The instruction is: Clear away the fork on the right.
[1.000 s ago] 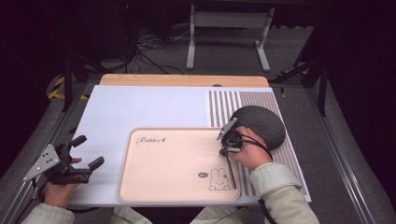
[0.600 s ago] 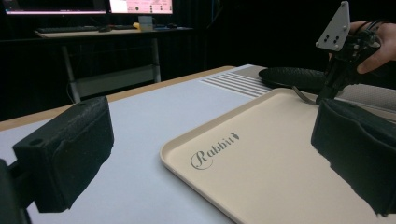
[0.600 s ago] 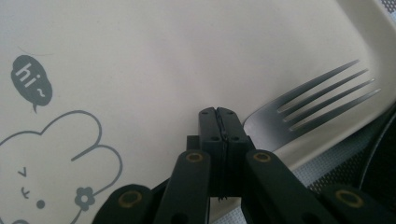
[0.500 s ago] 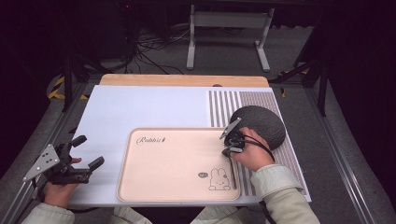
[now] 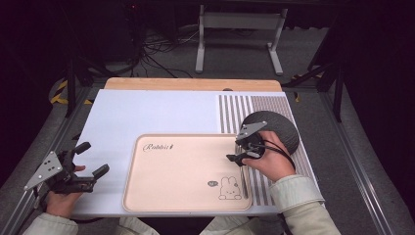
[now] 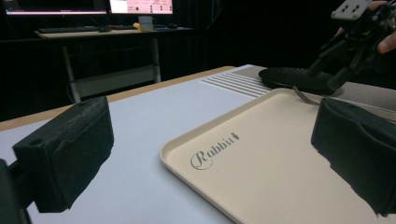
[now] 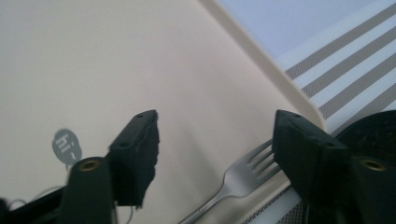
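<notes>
Left tool (image 5: 90,164) parked at the worktop's (image 5: 147,112) near left edge, jaws wide apart, nothing between them. Right tool (image 5: 235,157) poised over the beige tray (image 5: 181,171), jaws just opened, pads clear of the fork (image 7: 233,179) lying along the tray's right rim. Beyond, touching the tray's corner, dark round plate (image 5: 279,128) on the striped mat (image 5: 235,110).

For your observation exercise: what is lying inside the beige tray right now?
A fork lies in the beige tray by its right rim, tines pointing toward the dark plate. The right gripper, jaws just opened, hangs above it; the handle's end is hidden.
</notes>
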